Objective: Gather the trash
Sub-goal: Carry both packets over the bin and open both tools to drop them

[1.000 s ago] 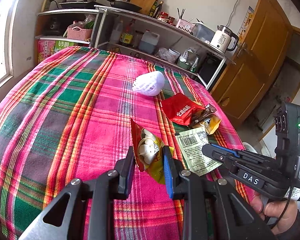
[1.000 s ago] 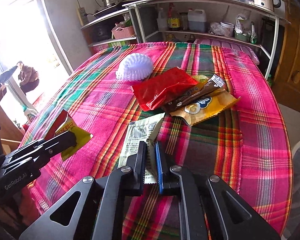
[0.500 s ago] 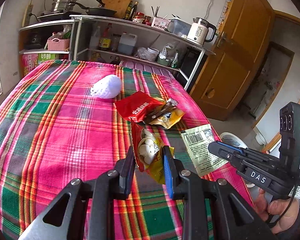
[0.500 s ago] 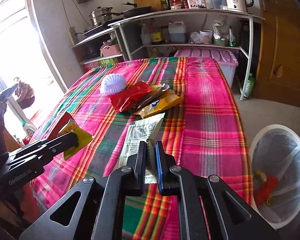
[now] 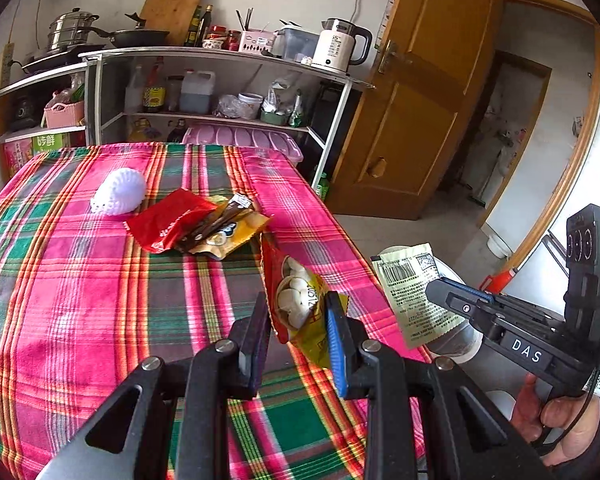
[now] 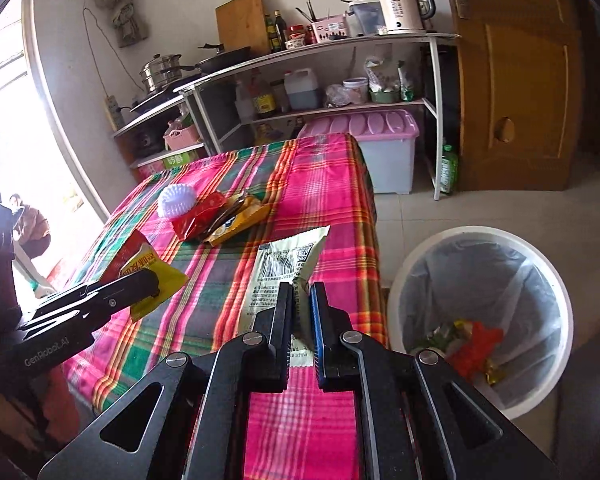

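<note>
I'm gripping the red-yellow snack bag [image 5: 300, 304] in the left gripper [image 5: 298, 332] jaws, pale green wrapper [image 6: 284, 276] in the right gripper [image 6: 300, 320] jaws, both lifted over the counter [image 5: 80, 280]; bin [image 6: 480, 236] sitting beside.

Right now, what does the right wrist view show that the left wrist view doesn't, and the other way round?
Only the right wrist view: the white bin on the floor beside the table, open, with trash at its bottom, and a window at the left edge.

Only the left wrist view: an open doorway behind the door, and the hand gripping the right tongs.

Both: the left tongs shut on a red-yellow packet, the right tongs shut on a pale barcode packet, and a white ball and wrapper pile on the plaid table.
</note>
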`<state>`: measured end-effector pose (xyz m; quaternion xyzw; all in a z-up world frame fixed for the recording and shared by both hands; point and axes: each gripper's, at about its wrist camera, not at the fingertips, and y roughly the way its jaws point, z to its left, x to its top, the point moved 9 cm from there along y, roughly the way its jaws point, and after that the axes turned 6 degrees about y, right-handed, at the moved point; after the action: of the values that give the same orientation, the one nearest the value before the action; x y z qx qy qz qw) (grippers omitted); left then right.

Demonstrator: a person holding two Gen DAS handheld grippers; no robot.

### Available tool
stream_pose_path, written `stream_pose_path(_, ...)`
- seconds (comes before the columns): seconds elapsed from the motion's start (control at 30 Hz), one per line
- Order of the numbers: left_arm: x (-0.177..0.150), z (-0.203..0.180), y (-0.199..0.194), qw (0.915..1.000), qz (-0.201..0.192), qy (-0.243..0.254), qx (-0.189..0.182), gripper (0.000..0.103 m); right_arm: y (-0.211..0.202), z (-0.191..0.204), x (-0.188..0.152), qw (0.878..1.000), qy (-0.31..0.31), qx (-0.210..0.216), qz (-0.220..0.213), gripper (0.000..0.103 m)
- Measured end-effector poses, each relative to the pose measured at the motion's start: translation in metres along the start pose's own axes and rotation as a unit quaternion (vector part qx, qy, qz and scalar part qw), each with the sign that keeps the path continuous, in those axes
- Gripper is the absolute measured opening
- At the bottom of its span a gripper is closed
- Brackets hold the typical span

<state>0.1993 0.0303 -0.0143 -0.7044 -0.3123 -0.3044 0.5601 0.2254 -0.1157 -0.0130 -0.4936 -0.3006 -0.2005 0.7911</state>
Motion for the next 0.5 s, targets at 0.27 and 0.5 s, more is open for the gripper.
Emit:
stream_pose_path(0.27,0.010,-0.043,0.010,0.9992,-0.002,0.033,-0.025,0.027,-0.024,-0.037,0.000,0.999,0.027,-0.022,-0.021,0.009)
stream_pose_path(0.5,0.014,-0.073,0.026,0.9975,0.003,0.054,-0.045,0.027,-0.032,-0.070,-0.002,0.997,0.055,-0.042,-0.029,0.009)
